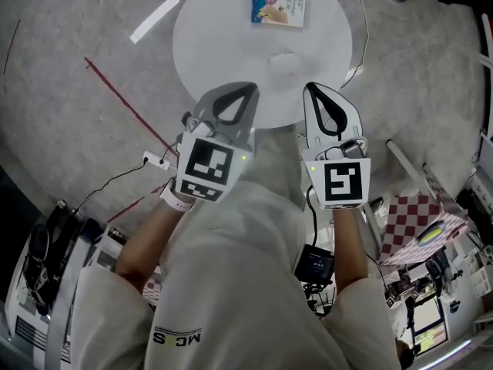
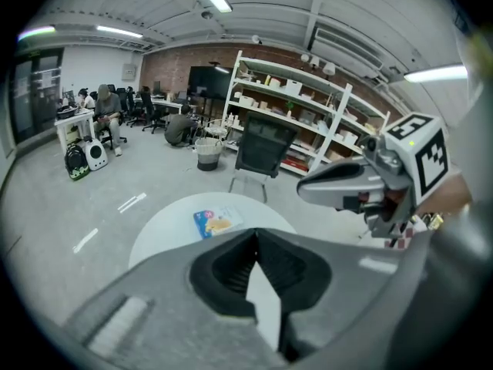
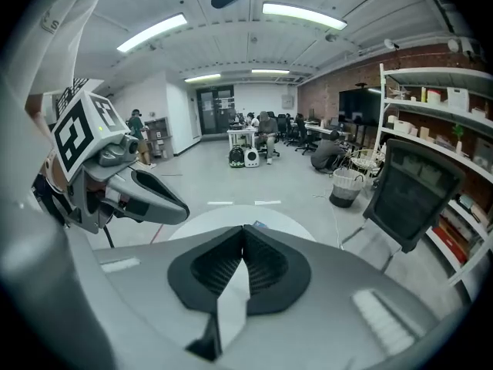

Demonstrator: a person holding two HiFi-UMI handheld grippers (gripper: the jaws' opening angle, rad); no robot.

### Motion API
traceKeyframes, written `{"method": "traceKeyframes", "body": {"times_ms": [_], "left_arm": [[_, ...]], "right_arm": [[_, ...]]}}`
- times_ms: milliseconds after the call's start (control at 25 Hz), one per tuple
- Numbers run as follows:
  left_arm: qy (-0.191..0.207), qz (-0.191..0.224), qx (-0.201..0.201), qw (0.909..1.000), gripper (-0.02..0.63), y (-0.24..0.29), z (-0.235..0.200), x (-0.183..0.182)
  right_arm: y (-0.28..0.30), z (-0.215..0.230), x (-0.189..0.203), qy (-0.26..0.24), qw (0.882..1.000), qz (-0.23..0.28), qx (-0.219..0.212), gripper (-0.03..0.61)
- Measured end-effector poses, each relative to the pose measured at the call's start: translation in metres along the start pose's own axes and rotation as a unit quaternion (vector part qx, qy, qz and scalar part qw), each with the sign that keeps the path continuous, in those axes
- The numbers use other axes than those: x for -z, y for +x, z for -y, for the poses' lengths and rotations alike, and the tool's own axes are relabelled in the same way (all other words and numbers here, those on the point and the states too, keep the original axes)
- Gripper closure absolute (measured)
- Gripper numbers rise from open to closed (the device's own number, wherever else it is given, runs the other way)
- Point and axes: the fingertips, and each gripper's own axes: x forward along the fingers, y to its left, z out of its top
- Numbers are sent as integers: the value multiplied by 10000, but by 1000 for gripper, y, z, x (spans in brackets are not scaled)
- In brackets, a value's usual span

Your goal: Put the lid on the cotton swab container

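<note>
Container [image 1: 286, 62] ahead of right hand-held gripper [image 1: 311, 88]

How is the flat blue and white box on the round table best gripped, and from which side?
Probably from above, with fingers closing on the two long edges of the box. It lies flat on the table, so only its thin sides offer a pinch. The left gripper and right gripper are shut and must open first.

A round white table [image 1: 216, 21] carries a blue-and-white packet [image 1: 278, 8] and, perhaps, a clear container [image 1: 289, 62].
</note>
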Motion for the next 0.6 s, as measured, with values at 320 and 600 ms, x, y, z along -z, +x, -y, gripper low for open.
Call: {"method": "traceKeyframes", "body": {"times_ms": [320, 600], "left_arm": [[-142, -188, -15, 9997, 614, 38, -6, 28], [-213, -289, -56, 9993, 614, 64, -20, 54]], "right_arm": [[39, 0, 45, 178, 9993, -289, -163, 578], [70, 5, 78, 141, 9984, -513, -188, 578]]}}
